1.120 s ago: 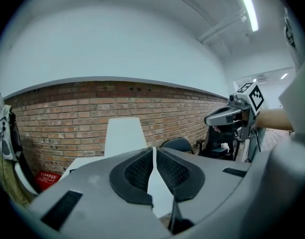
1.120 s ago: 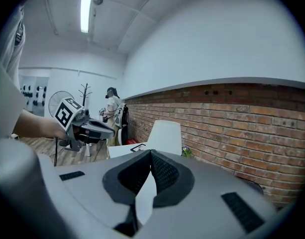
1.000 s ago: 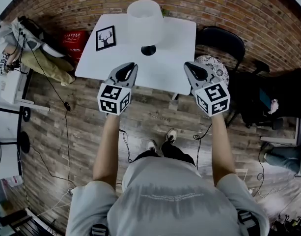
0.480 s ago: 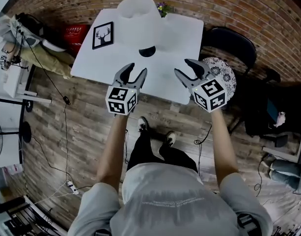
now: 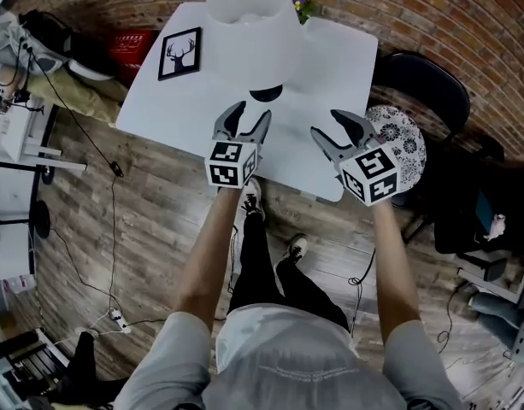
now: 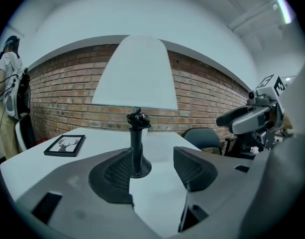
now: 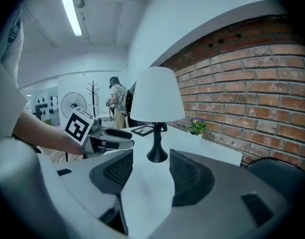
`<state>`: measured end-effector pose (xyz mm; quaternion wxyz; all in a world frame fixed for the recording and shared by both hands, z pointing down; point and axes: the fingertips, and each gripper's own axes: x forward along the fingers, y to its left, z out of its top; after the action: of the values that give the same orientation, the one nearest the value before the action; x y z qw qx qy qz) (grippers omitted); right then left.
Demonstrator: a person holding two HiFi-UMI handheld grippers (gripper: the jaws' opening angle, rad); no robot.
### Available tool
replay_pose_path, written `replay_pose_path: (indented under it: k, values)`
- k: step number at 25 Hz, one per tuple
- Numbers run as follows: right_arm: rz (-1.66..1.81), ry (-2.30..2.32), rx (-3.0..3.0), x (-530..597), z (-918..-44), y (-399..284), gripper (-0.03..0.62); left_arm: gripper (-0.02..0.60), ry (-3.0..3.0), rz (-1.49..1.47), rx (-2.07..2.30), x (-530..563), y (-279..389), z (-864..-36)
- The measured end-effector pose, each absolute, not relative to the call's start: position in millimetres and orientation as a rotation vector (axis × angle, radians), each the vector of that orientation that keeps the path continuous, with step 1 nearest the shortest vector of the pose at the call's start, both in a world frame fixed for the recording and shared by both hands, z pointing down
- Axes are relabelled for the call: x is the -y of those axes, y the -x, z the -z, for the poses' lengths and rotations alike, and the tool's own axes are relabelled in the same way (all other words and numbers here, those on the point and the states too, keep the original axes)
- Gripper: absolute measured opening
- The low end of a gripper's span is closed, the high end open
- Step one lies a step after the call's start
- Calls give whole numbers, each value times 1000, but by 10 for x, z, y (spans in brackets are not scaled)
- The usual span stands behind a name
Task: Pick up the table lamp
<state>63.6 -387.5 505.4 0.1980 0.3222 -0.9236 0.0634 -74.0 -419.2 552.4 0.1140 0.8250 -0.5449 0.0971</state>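
Observation:
The table lamp (image 5: pixel 250 11) has a white shade and a black stem on a round black base (image 5: pixel 265 93); it stands upright on the white table (image 5: pixel 159 109). My left gripper (image 5: pixel 244 120) hovers open just in front of the base. In the left gripper view the lamp stem (image 6: pixel 136 146) rises beyond the left gripper (image 6: pixel 151 167), ahead of its left jaw. My right gripper (image 5: pixel 338 131) is open too, to the right of the base. The right gripper view shows the lamp (image 7: pixel 156 101) ahead of the right gripper (image 7: pixel 151 166), apart from it.
A framed deer picture (image 5: pixel 179 54) lies on the table's left part. A small potted plant (image 5: pixel 299 7) stands by the brick wall behind the lamp. A patterned stool (image 5: pixel 400 139) and a black chair (image 5: pixel 428 79) sit to the table's right. Bags and cables lie on the floor at left.
Both grippers have moved forward over the table toward the lamp base, and their jaws have opened. The person has stepped closer to the table.

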Motion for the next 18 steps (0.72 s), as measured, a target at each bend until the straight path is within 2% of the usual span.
replay_pose_path:
  k: [18]
  values:
    - [-238, -959, 2519, 4324, -5640, -576, 232, 229, -2440, -243, 1752, 5237, 777, -6013]
